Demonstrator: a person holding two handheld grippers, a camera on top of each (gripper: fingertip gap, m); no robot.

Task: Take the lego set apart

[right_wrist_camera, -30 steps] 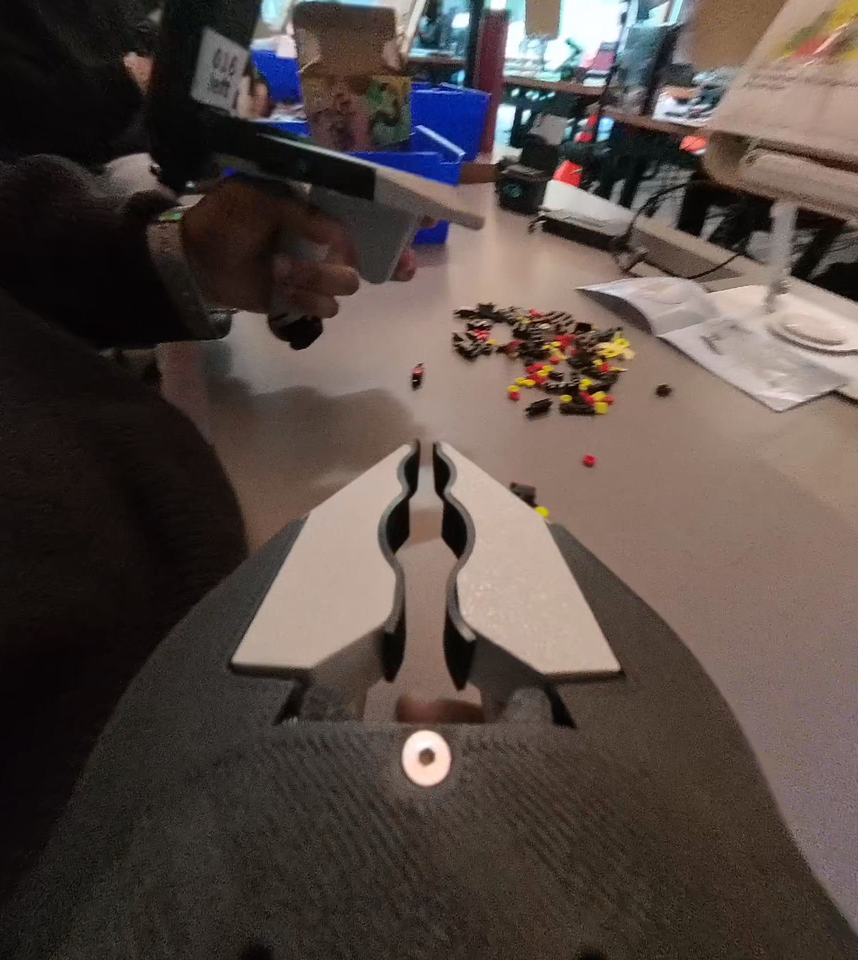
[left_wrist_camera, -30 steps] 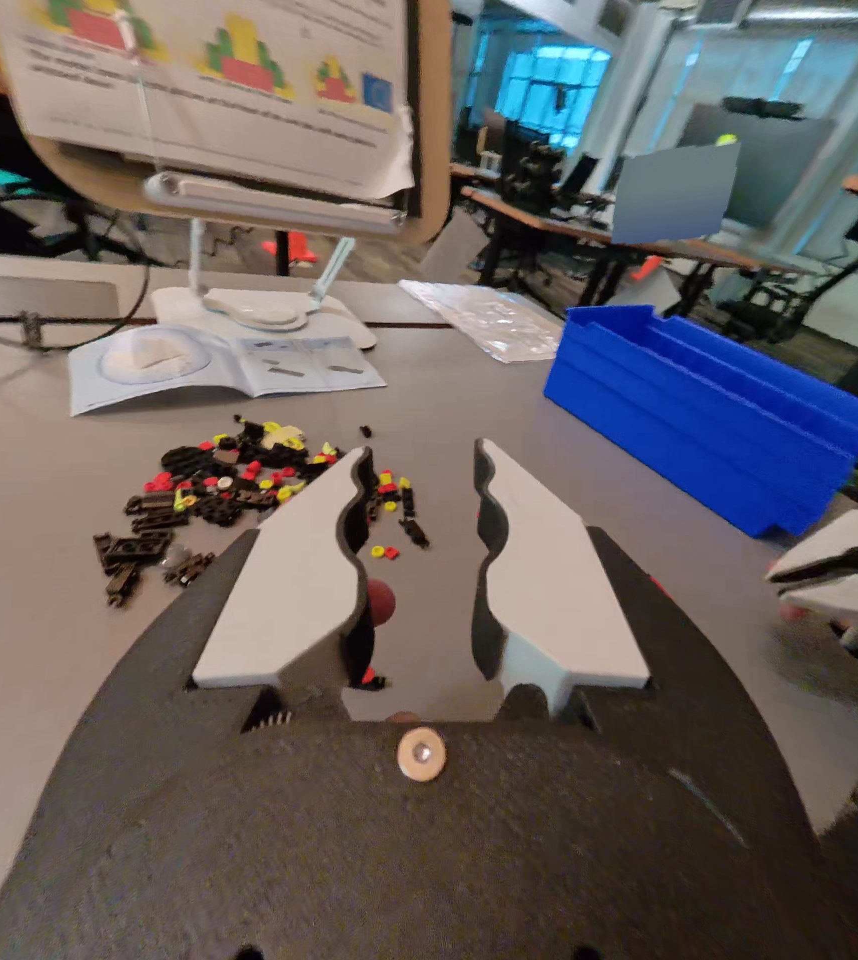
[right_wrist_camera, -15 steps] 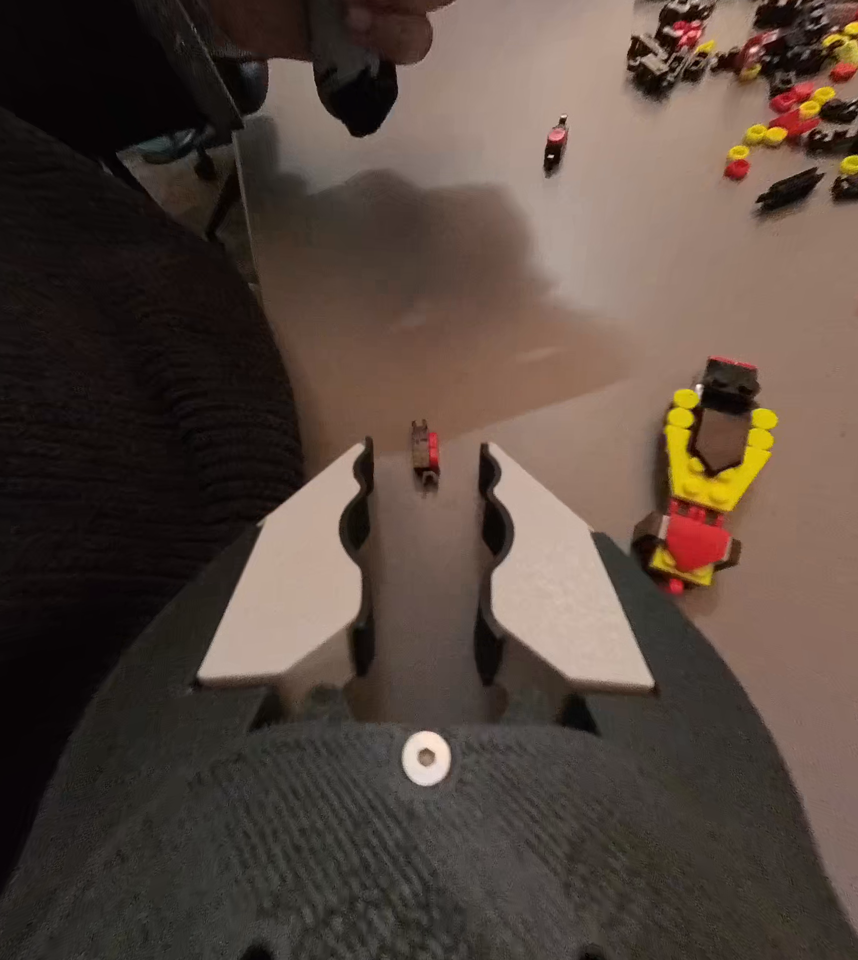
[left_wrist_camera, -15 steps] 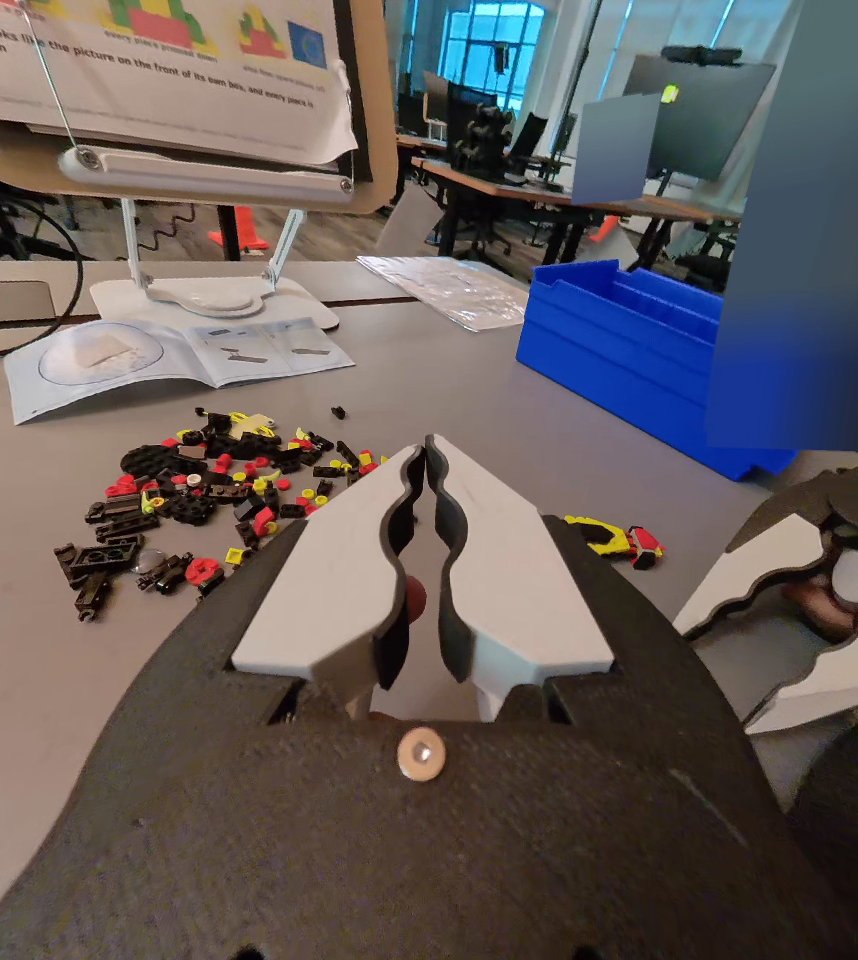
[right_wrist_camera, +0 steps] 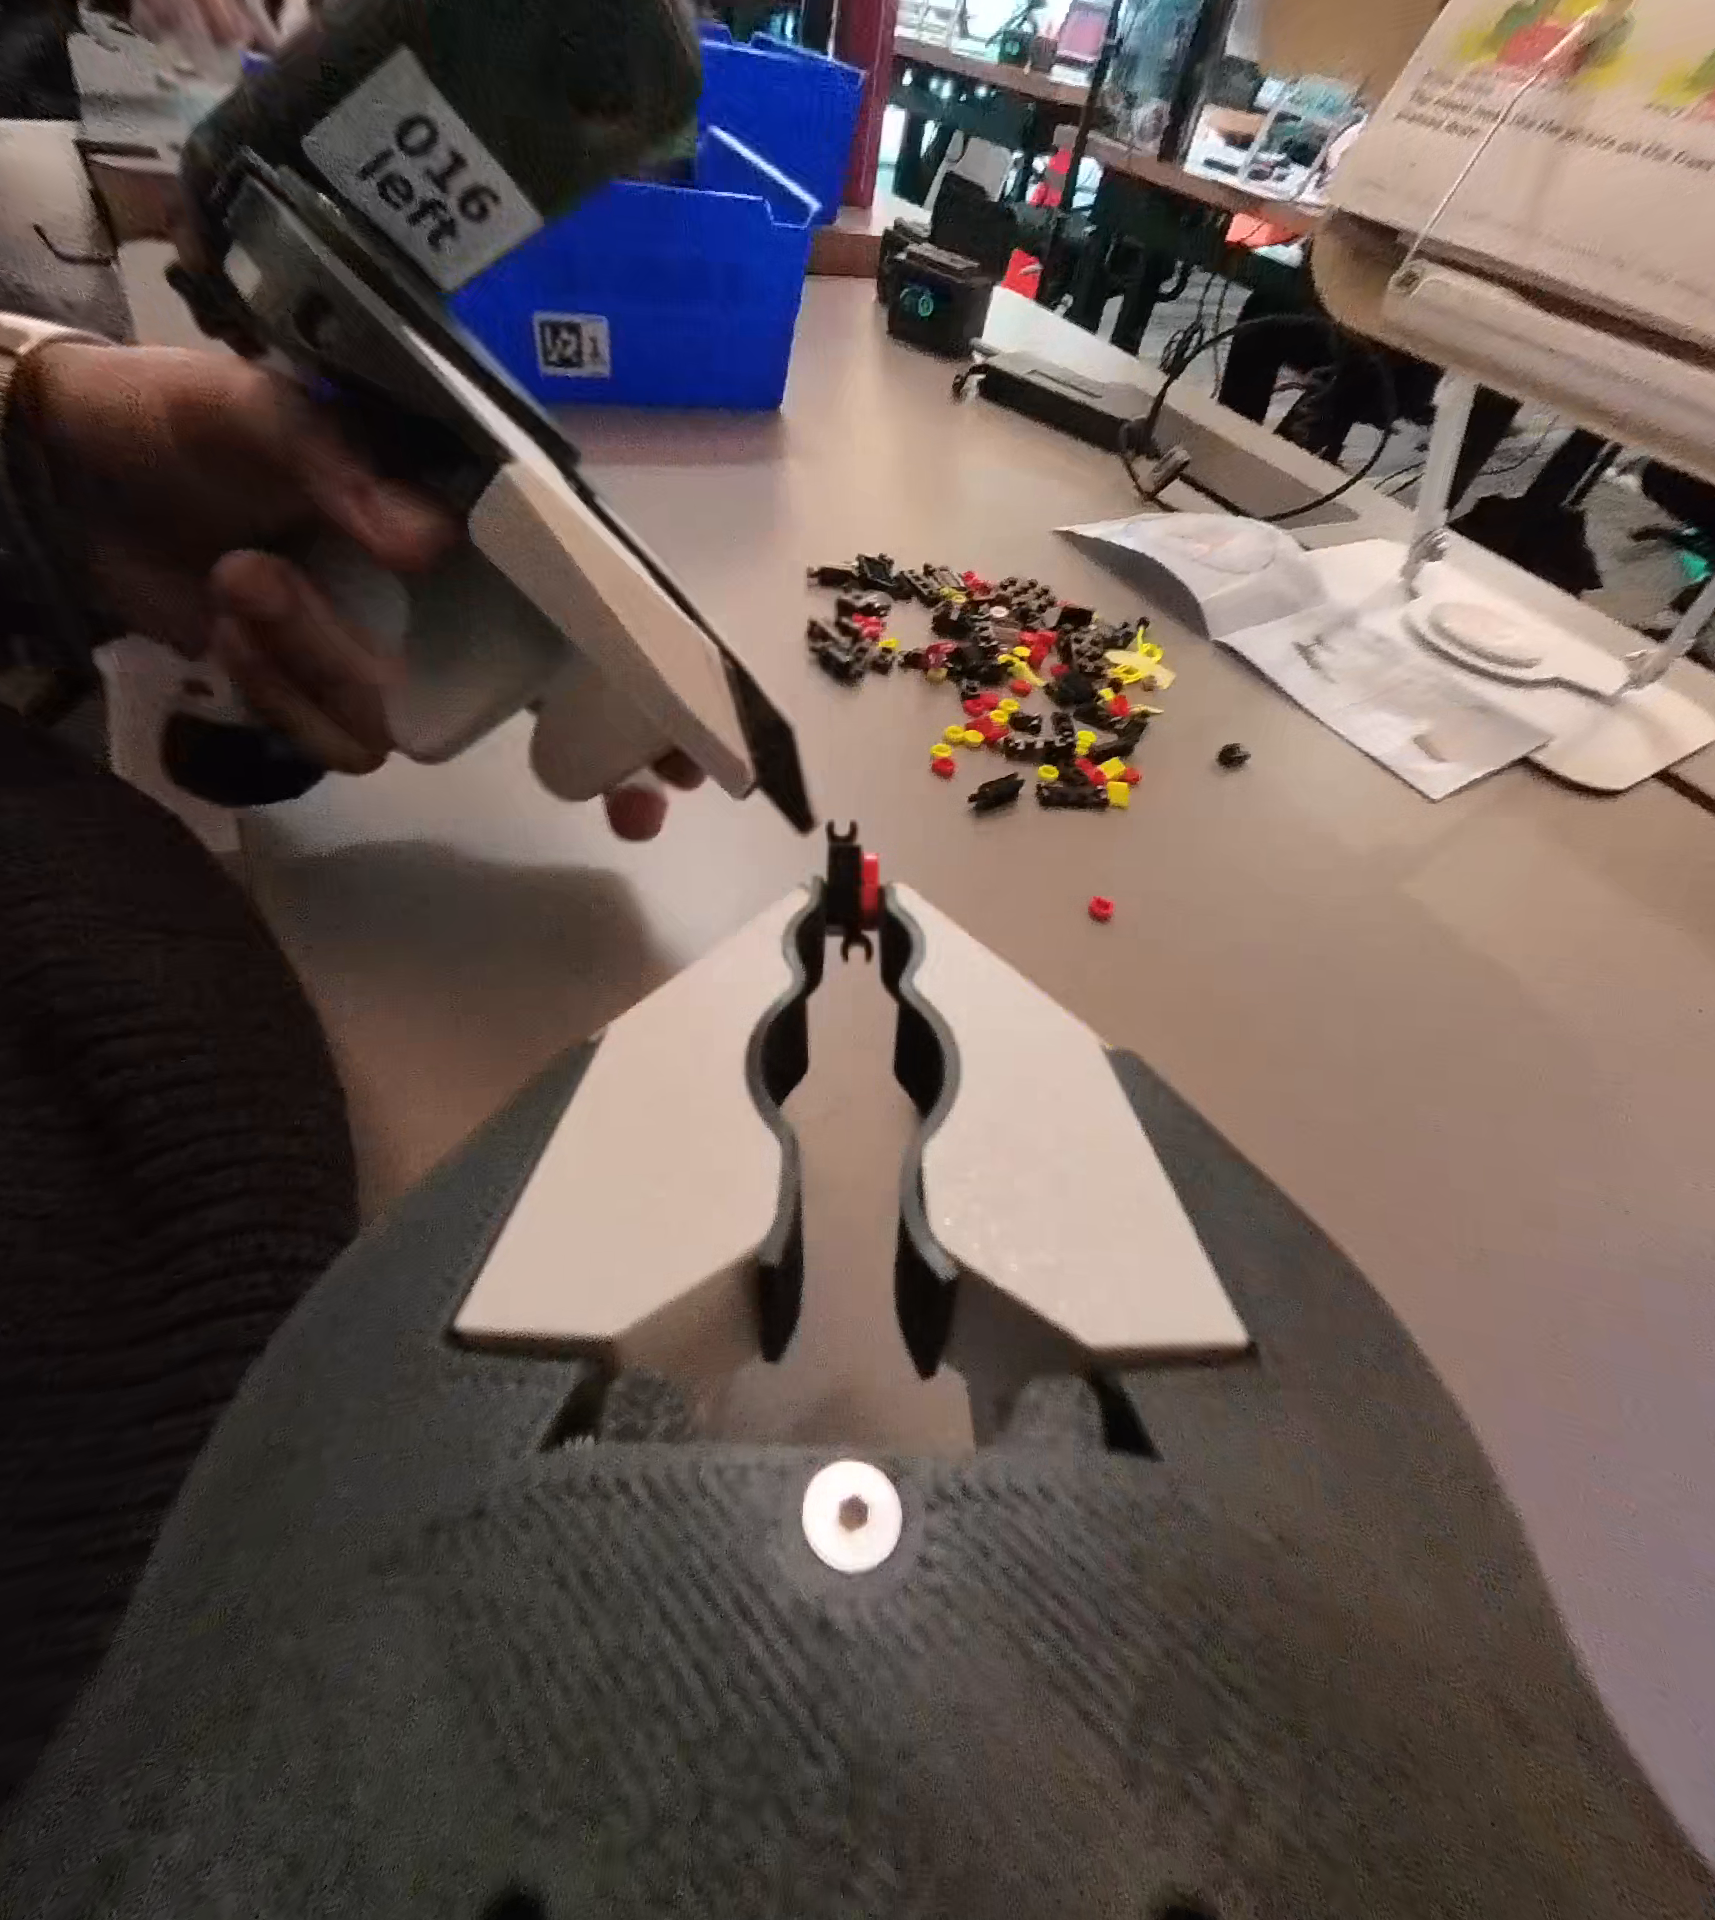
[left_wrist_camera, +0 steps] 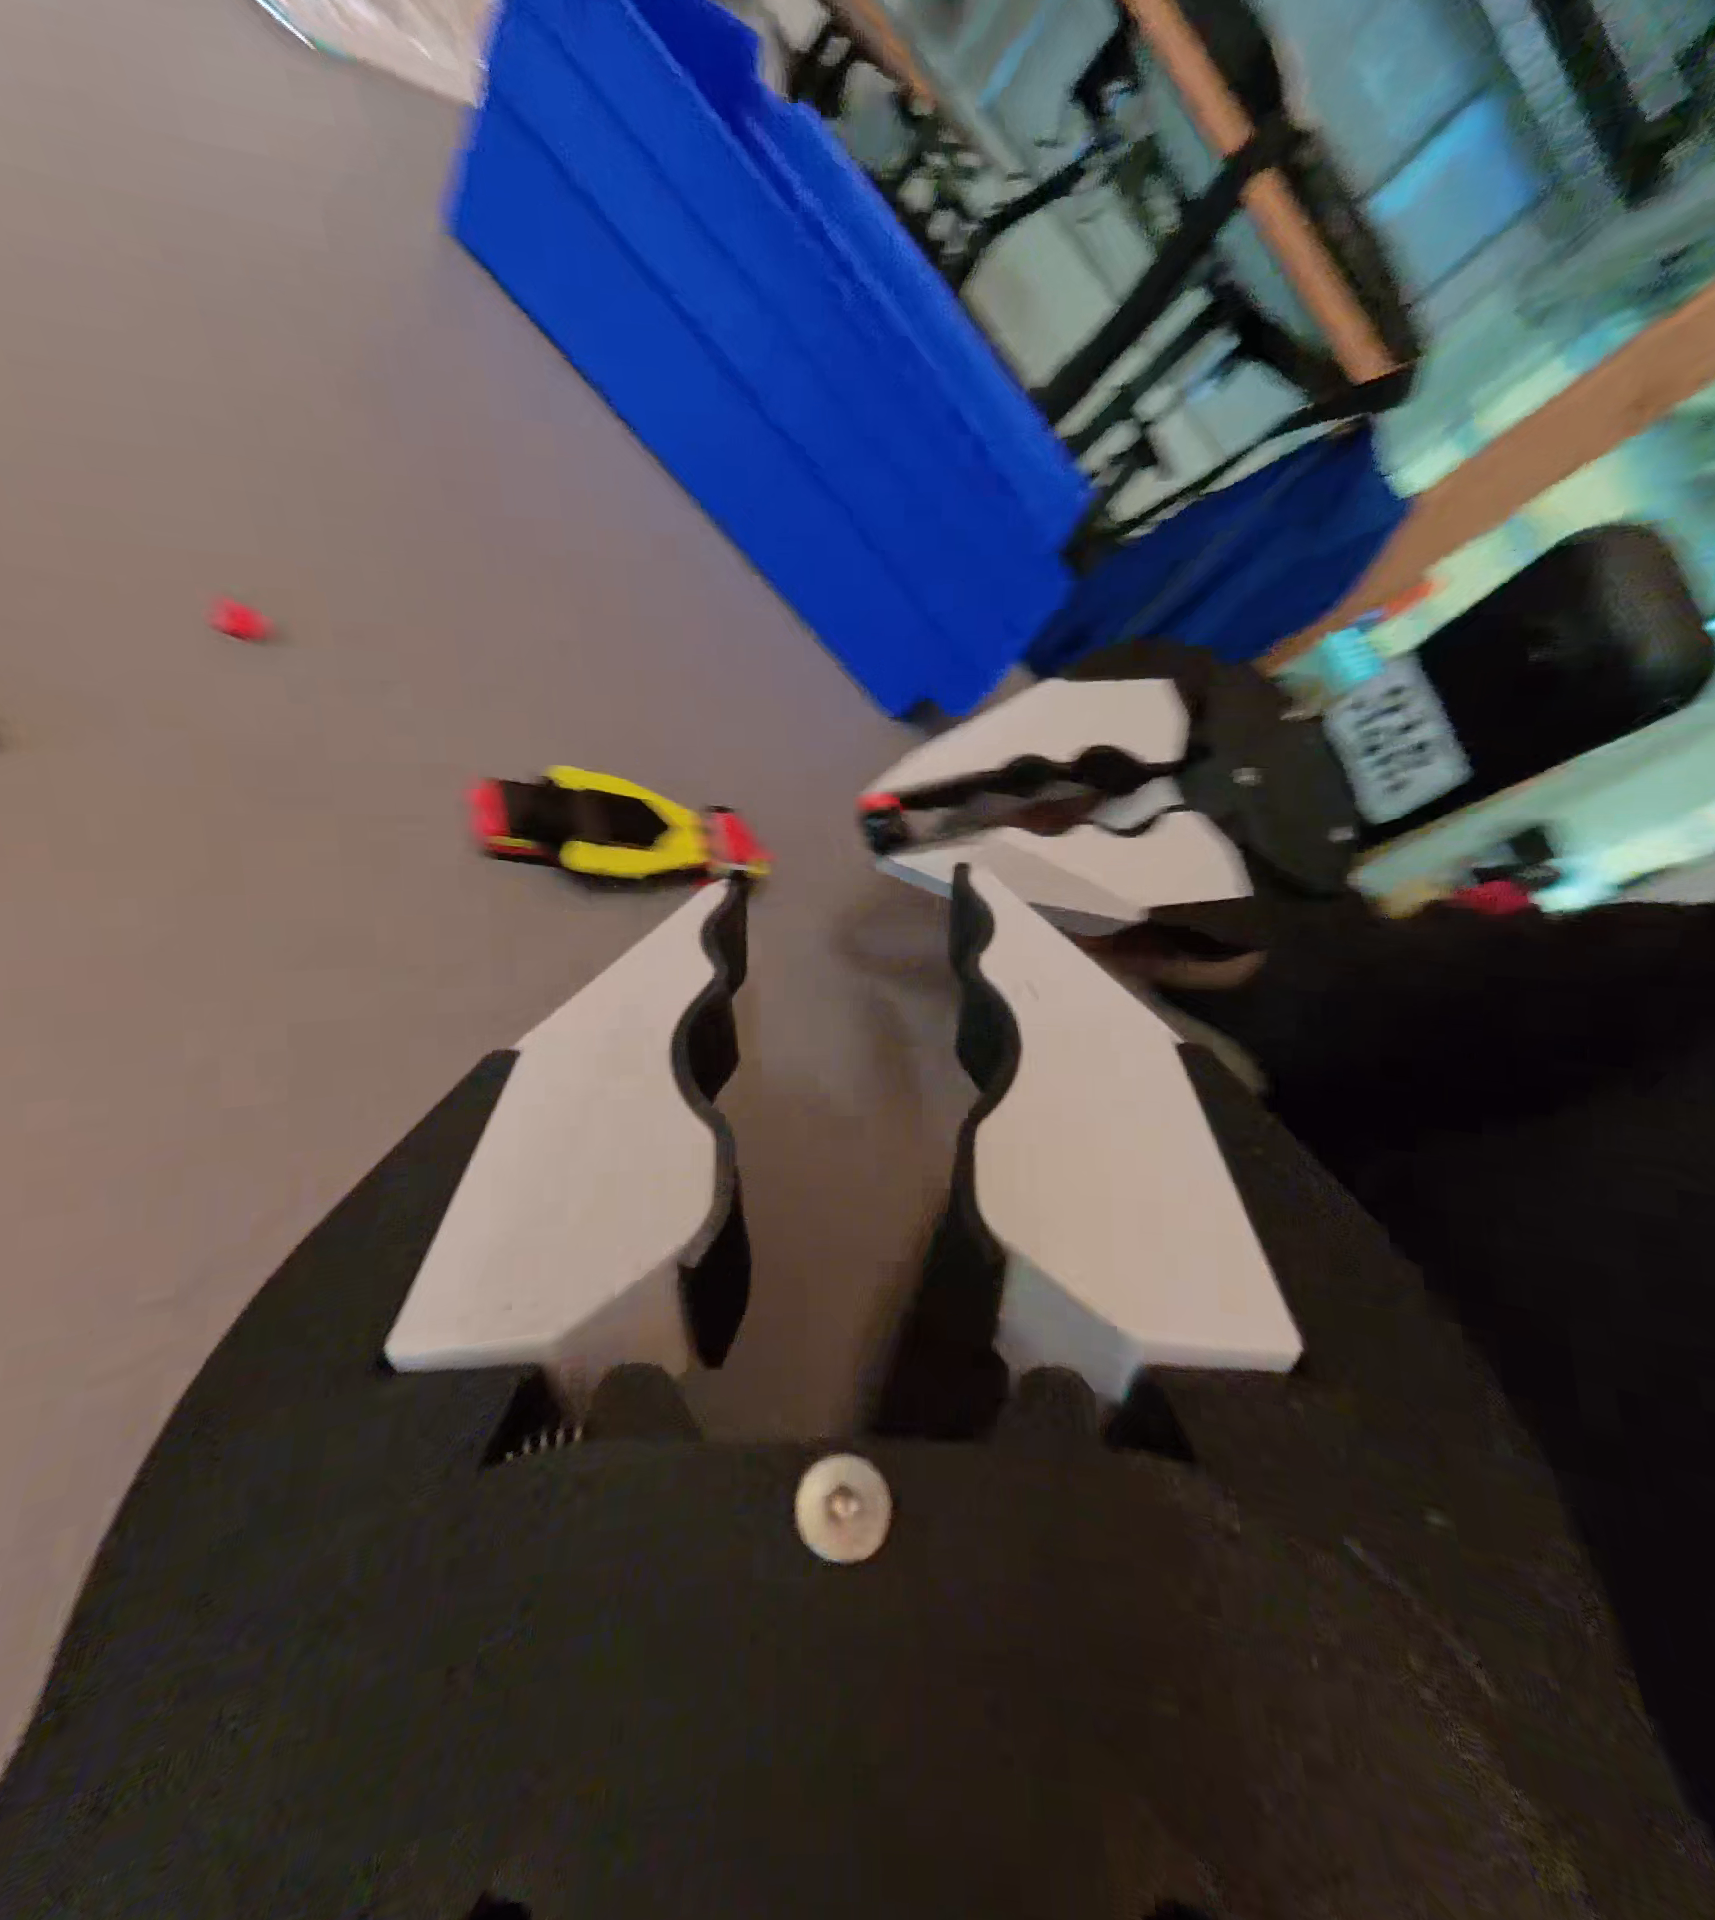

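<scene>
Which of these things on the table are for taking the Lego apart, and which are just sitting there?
For the job:
- small black and red Lego piece, pinched in the right tool
- left tool, open
- yellow, black and red Lego model
- pile of loose black, red and yellow Lego bits

Just lying about:
- blue plastic bin
- white paper booklet

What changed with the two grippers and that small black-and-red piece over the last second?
The right gripper opened, dropped to the small black-and-red piece on the table, closed on it and lifted it. The left gripper closed, then reopened and swung toward that piece. The yellow model and the loose pile stayed put.
</scene>
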